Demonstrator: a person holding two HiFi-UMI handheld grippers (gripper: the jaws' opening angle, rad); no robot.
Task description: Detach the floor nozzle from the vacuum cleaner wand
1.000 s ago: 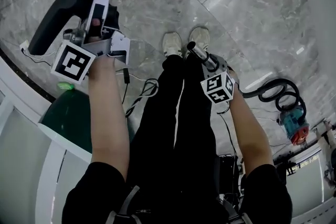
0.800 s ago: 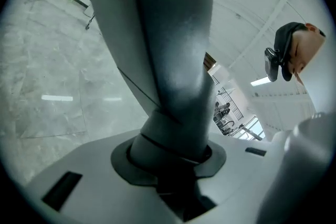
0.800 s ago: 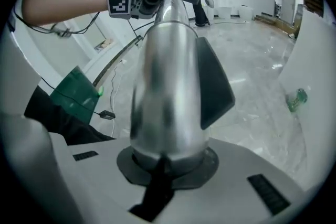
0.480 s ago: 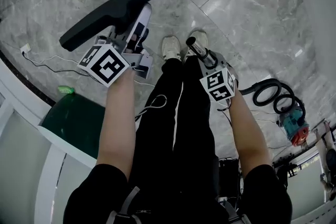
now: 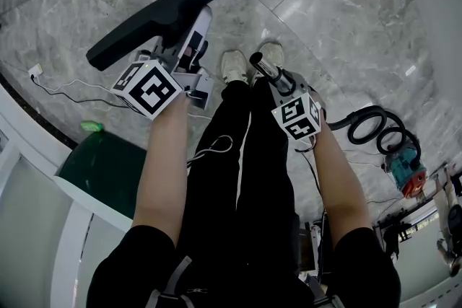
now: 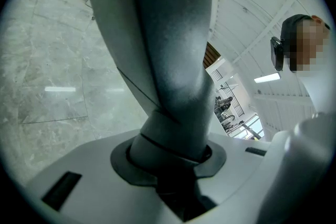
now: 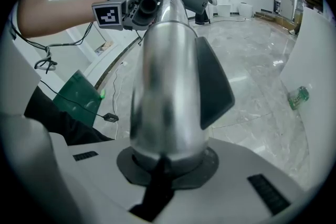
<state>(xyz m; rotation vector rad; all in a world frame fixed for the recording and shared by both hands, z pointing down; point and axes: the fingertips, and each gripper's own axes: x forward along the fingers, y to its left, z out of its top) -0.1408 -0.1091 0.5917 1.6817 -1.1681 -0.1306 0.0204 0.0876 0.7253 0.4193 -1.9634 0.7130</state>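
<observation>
- Over the marble floor, head view: the left claw is clamped on the pale neck of the floor nozzle. The nozzle is held up off the floor, its long black head tilted from upper right down to lower left.
- Left gripper view: the grey neck fills the gap and both jaws press on it.
- The right claw is clamped on the silver wand, just below its open end. That end shows right beside the person's white shoes in the head view.
- Right gripper view: the jaws are tight round the shiny tube, and a dark latch tab sits on its right side.
- Nozzle and wand are apart, not joined. The nozzle is to the left of the wand end with a clear gap, and its neck socket faces the wand.
- A coiled black hose lies on the floor at right, well apart.
- A green panel is at lower left.
</observation>
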